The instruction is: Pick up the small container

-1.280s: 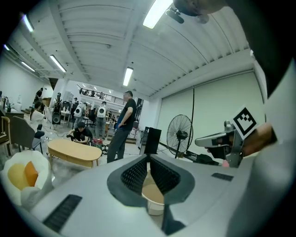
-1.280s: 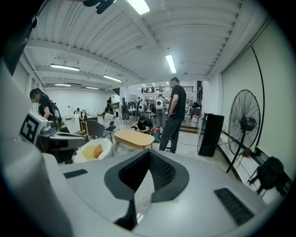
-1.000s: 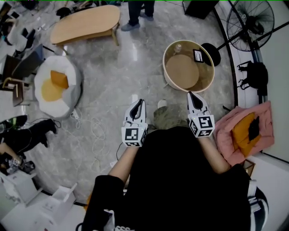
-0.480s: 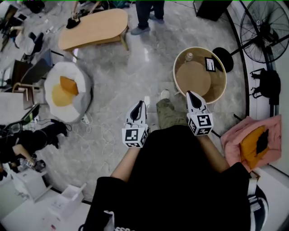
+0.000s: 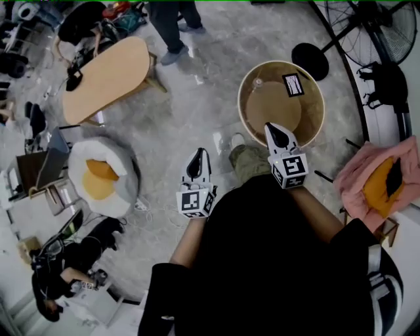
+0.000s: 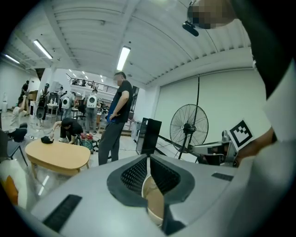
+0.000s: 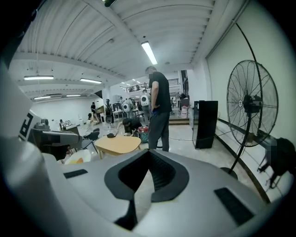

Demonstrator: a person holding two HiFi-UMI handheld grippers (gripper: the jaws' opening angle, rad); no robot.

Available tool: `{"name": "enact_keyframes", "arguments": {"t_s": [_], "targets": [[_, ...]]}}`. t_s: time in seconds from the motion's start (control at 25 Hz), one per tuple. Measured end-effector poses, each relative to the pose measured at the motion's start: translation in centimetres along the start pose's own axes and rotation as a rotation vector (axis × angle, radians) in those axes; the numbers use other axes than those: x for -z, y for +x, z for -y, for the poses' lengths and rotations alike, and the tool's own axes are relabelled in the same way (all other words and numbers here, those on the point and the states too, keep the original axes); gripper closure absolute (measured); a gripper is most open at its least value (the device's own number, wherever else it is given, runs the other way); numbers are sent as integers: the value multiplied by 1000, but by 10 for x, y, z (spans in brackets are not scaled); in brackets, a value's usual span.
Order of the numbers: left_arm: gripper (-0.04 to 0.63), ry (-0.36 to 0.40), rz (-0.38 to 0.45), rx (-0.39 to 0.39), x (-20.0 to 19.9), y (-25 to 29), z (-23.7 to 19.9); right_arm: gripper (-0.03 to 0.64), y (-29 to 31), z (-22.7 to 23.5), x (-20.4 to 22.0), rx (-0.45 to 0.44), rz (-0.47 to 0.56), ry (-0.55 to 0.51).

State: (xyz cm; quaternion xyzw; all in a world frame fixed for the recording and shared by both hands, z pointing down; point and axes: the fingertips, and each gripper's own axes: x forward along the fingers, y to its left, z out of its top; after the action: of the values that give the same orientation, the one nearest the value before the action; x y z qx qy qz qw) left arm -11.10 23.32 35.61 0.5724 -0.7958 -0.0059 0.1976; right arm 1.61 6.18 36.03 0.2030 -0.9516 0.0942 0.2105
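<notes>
The small container [image 5: 258, 84], a pale little jar, stands at the far left of the round tan table [image 5: 314, 125], next to a black card [image 5: 293, 84]. My right gripper [image 5: 279, 136] hangs over the table's near rim, short of the jar, and its jaws meet at the tip with nothing in them [image 7: 149, 153]. My left gripper [image 5: 197, 161] is held over the floor left of the table, shut and empty [image 6: 148, 157]. In the left gripper view a slice of the round table [image 6: 155, 203] shows below the closed jaws.
A kidney-shaped wooden table [image 5: 108, 79] and an egg-shaped cushion [image 5: 102, 177] lie to the left. A standing fan [image 5: 387, 26] with its black base [image 5: 310, 61] is behind the round table. Pink cloth [image 5: 377, 184] is at the right. A person [image 5: 167, 20] stands at the back.
The view has swung and moved forward. The round table now lies nearer, and my right gripper has come over its near rim. Both grippers stay shut.
</notes>
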Motion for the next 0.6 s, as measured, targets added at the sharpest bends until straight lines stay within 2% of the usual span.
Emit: {"name": "enact_keyframes", "arguments": {"t_s": [0.32, 0.6], "targets": [[557, -29, -90, 75, -5, 106, 3, 595, 63, 74, -5, 80, -58, 76], [557, -35, -174, 105, 22, 161, -4, 595, 92, 96, 11, 117, -110, 121]]}}
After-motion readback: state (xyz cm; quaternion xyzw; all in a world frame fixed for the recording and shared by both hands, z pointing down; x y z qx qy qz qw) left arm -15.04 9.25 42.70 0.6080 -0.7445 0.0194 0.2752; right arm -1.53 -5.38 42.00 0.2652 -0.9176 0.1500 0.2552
